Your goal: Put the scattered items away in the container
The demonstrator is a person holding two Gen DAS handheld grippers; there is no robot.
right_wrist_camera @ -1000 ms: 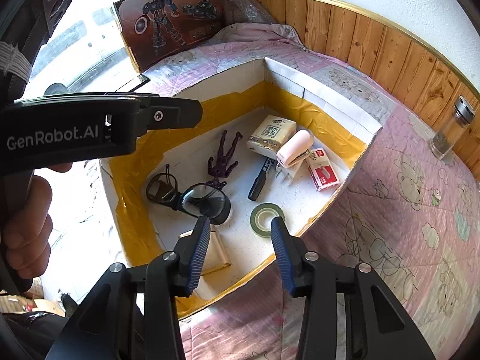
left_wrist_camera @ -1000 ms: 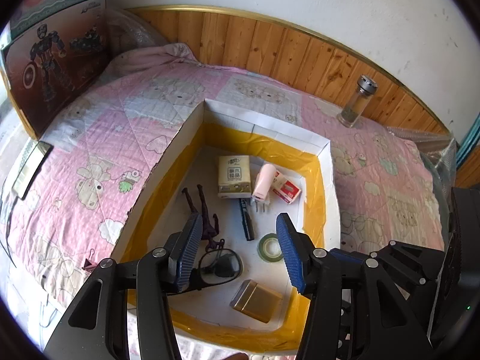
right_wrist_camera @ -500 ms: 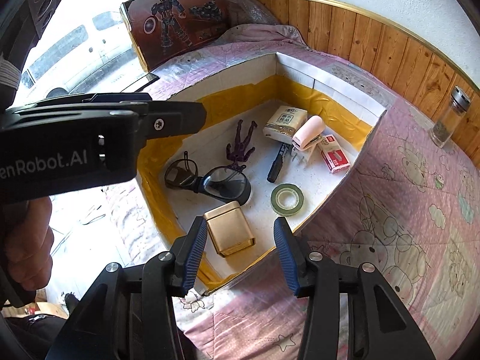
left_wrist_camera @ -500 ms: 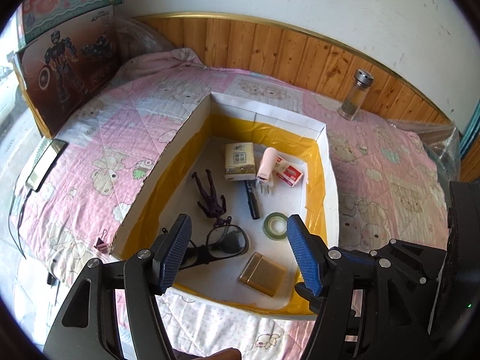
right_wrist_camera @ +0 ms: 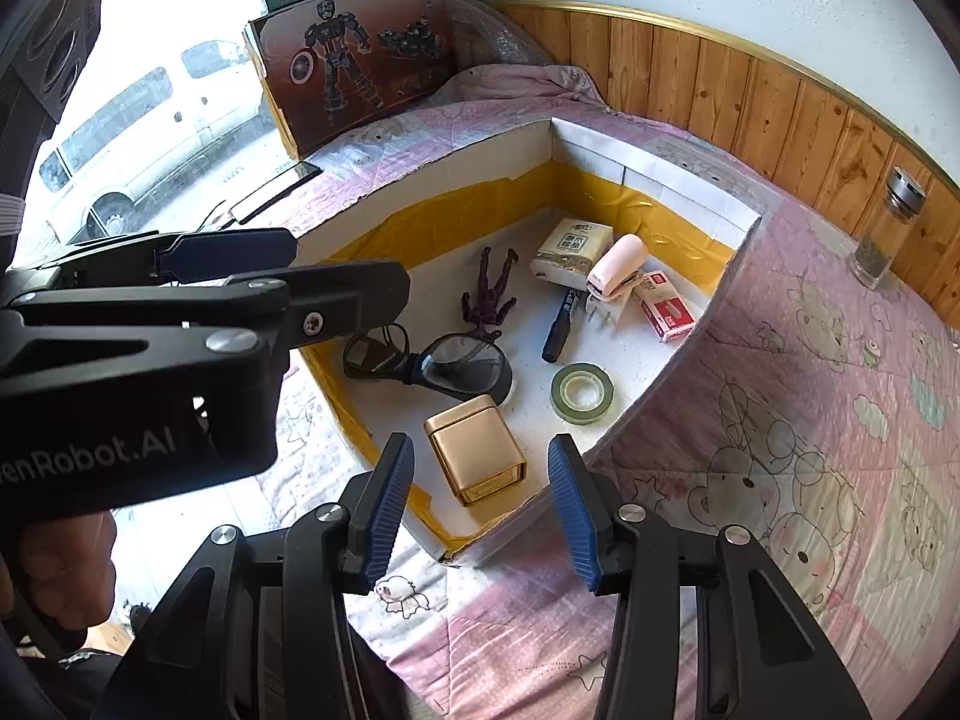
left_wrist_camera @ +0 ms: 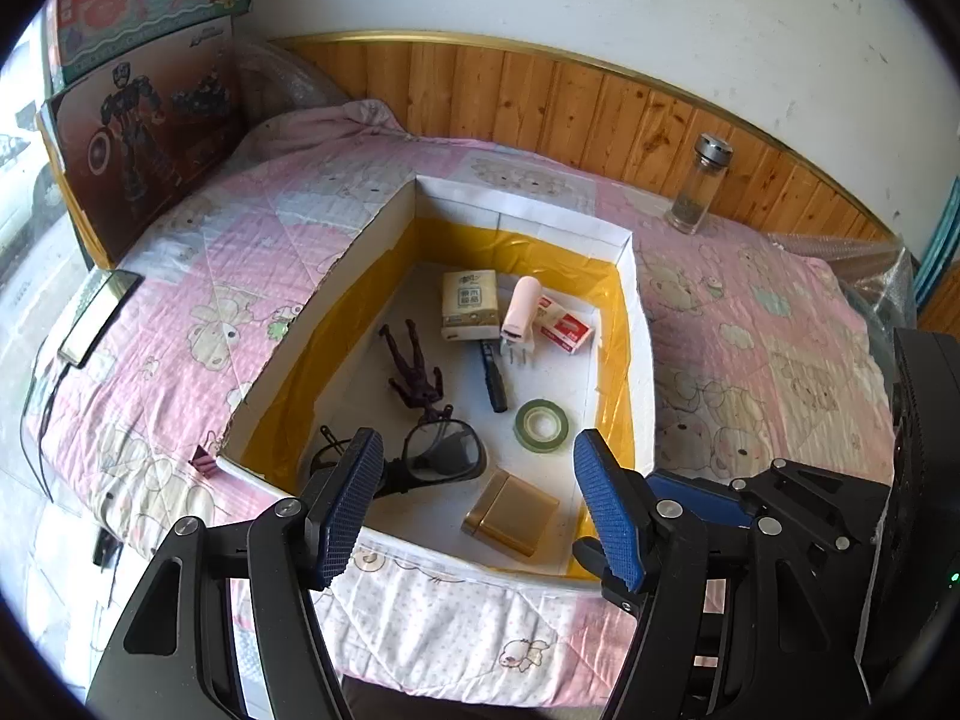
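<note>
Both my grippers hang empty at the bottom of their frames. Left gripper (left_wrist_camera: 474,504): jaws spread wide, nothing between the pads. Right gripper (right_wrist_camera: 480,504): jaws parted, narrower, also gripping nothing; the gold tin (right_wrist_camera: 477,456) only shows through the gap, down in the box.

Container (left_wrist_camera: 642,324) is the white cardboard box with yellow tape lining, mid frame on the pink quilt (left_wrist_camera: 180,300). Near to far inside it: gold tin, glasses (left_wrist_camera: 432,456), green tape roll (left_wrist_camera: 541,425), purple figure (left_wrist_camera: 414,369), black pen (left_wrist_camera: 493,375), pink stapler (left_wrist_camera: 519,315), staple box (left_wrist_camera: 564,330), tissue pack (left_wrist_camera: 470,305).

I judge the tidying nearly done, with me between picks. One small binder clip (left_wrist_camera: 205,459) sits on the quilt just outside the box's lower-left corner. Phone (left_wrist_camera: 99,318) at left edge and glass bottle (left_wrist_camera: 699,183) upper right may not belong. Next move calls for swinging left, dropping onto the clip, pinching narrow.
</note>
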